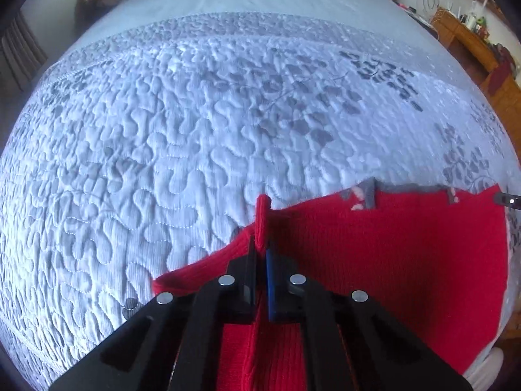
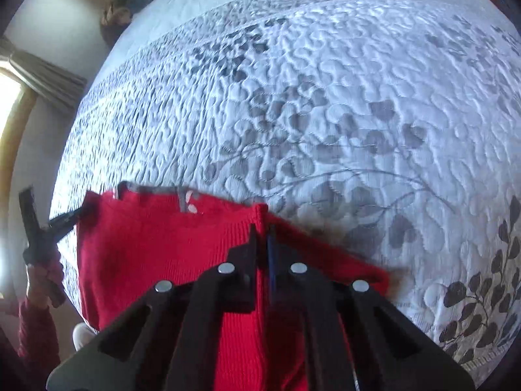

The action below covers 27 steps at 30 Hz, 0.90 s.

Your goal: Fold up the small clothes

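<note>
One red knit sweater pinched by two grippers over one quilted bedspread.
Left gripper and right gripper each clamp a raised red fold, lower centre of each view; one grey-trimmed neckline.

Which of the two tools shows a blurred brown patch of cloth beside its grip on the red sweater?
The right tool: brown cloth blurs beside it. The left tool grips only red sweater.
</note>
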Motion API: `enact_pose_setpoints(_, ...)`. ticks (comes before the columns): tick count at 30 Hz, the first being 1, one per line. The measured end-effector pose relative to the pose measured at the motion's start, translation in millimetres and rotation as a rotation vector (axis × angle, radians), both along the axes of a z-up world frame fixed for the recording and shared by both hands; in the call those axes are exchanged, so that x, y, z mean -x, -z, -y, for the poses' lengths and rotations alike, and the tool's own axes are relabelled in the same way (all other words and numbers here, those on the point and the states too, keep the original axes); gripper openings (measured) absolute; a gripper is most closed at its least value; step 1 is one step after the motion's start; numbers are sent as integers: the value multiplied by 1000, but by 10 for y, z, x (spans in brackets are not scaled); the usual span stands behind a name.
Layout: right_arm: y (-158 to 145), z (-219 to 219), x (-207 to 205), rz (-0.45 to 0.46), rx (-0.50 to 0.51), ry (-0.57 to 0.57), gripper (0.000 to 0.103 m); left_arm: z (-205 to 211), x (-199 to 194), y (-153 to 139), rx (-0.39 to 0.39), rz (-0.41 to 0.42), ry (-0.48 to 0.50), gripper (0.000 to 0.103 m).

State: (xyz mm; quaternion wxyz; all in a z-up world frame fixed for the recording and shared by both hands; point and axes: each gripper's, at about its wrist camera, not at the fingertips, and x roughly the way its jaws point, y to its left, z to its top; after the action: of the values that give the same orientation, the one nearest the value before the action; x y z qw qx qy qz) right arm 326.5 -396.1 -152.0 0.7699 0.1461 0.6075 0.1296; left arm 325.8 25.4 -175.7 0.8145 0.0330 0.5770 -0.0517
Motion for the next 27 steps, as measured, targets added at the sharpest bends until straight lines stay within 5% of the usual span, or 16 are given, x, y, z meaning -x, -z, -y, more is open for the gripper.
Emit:
enact_pose_setpoints(5, 331, 10, 22, -85, 77, 40, 5, 29, 16, 146, -33, -21, 18, 7)
enact_pose_setpoints(9, 105, 14, 178, -50, 91, 52, 21, -48, 194, -110, -19, -39, 21, 40)
enact_pose_setpoints(13, -240, -60, 634, 12, 144, -12, 25, -337, 758, -504, -32, -15, 49, 56)
enact_pose_setpoints(15, -361, -71, 1004, 32, 133, -32, 35, -542, 1141, -594, -19, -23, 47, 64)
enact_pose_setpoints(20, -319, -9, 1753, 20, 92, -25, 35, -894, 1820, -417, 149, -123, 17, 64)
enact_pose_setpoints(25, -122, 14, 2200, -19, 62, 21, 35, -933, 2065, -60, 365, -201, -66, 64)
enact_pose_setpoints(27, -83, 9, 2264, -31, 25, 32, 35, -923, 2076, -22, 375, -179, -99, 65)
